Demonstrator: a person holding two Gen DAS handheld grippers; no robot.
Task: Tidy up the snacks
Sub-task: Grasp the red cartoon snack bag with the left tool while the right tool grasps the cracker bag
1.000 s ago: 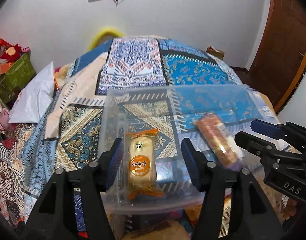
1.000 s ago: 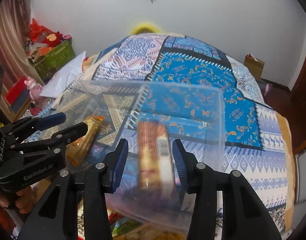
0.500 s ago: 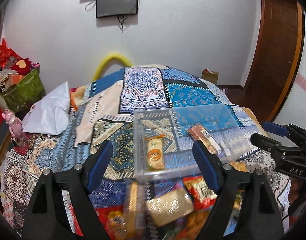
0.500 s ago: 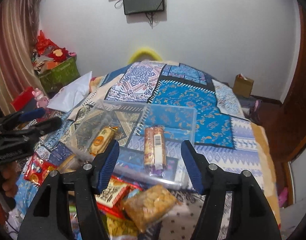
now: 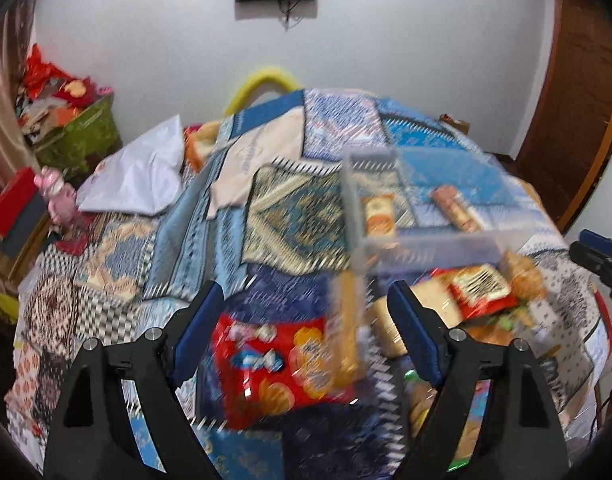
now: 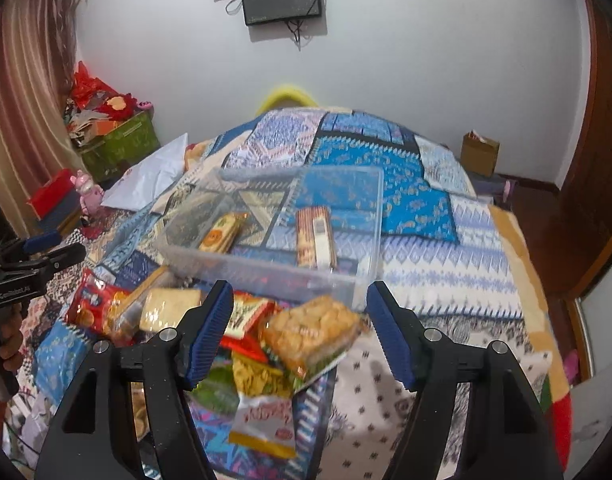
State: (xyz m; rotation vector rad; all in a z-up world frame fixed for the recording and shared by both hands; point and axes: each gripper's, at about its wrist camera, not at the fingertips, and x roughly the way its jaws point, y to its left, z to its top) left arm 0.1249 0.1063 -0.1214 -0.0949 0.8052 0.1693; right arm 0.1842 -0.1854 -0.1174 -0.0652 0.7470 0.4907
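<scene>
A clear plastic box (image 6: 266,272) sits on the patterned bedspread. Inside it lie a yellow-orange snack pack (image 6: 220,234) and a brown biscuit pack (image 6: 315,236). In front of the box is a pile of loose snacks, among them a cracker pack (image 6: 311,330) and a red bag (image 5: 266,364). My right gripper (image 6: 300,328) hovers over the pile, its jaws opening, nothing between them. My left gripper (image 5: 306,328) stands open and empty above the red bag, left of the box (image 5: 425,246). Each gripper shows at the edge of the other's view: the right gripper (image 5: 585,246), the left gripper (image 6: 60,247).
A white bag (image 5: 138,176) lies on the bed's far left. A green box (image 5: 82,136) of red items and a red case stand by the curtain. A cardboard box (image 6: 479,152) sits on the floor by the brown door (image 5: 577,120). A hand (image 6: 10,344) holds the left gripper.
Both grippers have let go of their packs, which now lie in the box, and have pulled back toward me with jaws wider. The snack pile has come into view.
</scene>
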